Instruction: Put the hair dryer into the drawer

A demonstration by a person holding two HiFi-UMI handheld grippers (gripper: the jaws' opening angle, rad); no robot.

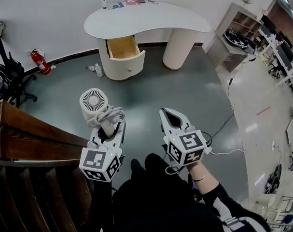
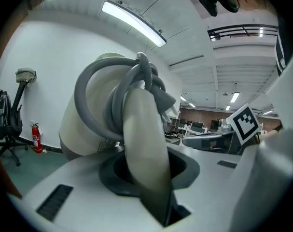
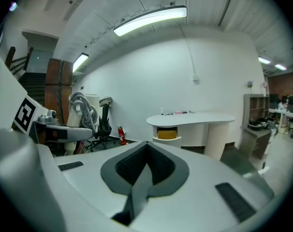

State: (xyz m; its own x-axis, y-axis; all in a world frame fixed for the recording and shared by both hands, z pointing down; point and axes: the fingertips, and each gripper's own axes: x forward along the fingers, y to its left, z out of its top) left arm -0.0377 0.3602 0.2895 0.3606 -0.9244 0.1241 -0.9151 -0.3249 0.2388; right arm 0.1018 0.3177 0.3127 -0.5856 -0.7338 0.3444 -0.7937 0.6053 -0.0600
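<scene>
Head view showed my left gripper (image 1: 109, 128) clamped on the handle of the hair dryer (image 1: 94, 102), its grey cord (image 1: 110, 114) wound round it, well short of the open drawer (image 1: 122, 47) in the white desk (image 1: 146, 18). My right gripper (image 1: 169, 116) was closed on nothing.

Office (open-plan); computer desks (image 1: 282, 50), chair (image 1: 10, 81), extinguisher (image 1: 39, 62).
</scene>
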